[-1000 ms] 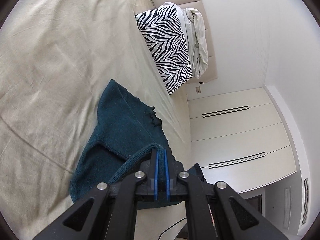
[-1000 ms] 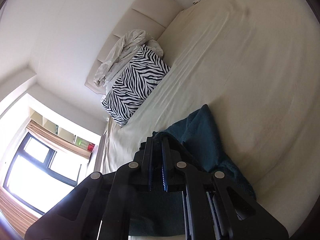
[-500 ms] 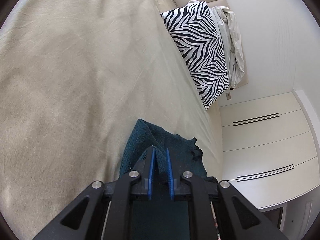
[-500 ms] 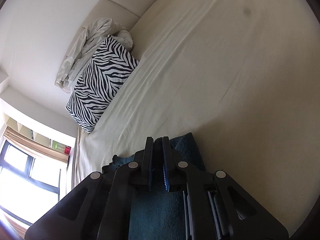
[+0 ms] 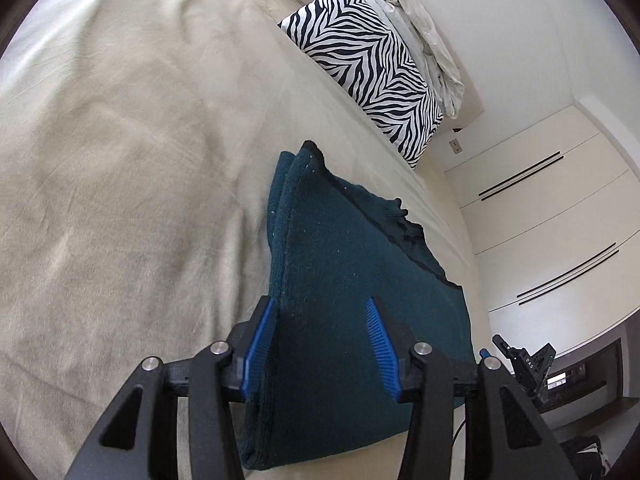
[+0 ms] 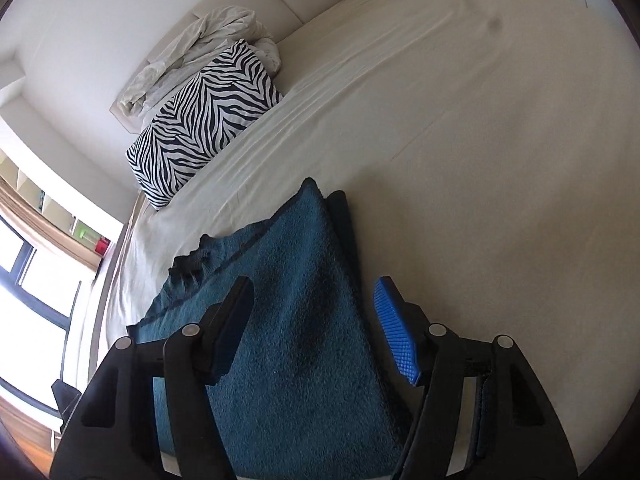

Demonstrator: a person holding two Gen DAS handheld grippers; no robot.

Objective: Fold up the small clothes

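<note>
Now both jaws opening, teal towel (image 5: 340, 280) released since pinch, lying folded on bed (image 5: 120, 160).

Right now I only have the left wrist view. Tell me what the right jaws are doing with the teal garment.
Observer: The right gripper has its jaws opening. The teal garment lies between them, and neither pad is pressing it.
Operator: Report what lies beyond it on that side.
Observer: Bare bed sheet, with one dark spot near the far edge.
Operator: Name anything at the room's edge there.
Observer: A bright window beyond the bed.
</note>
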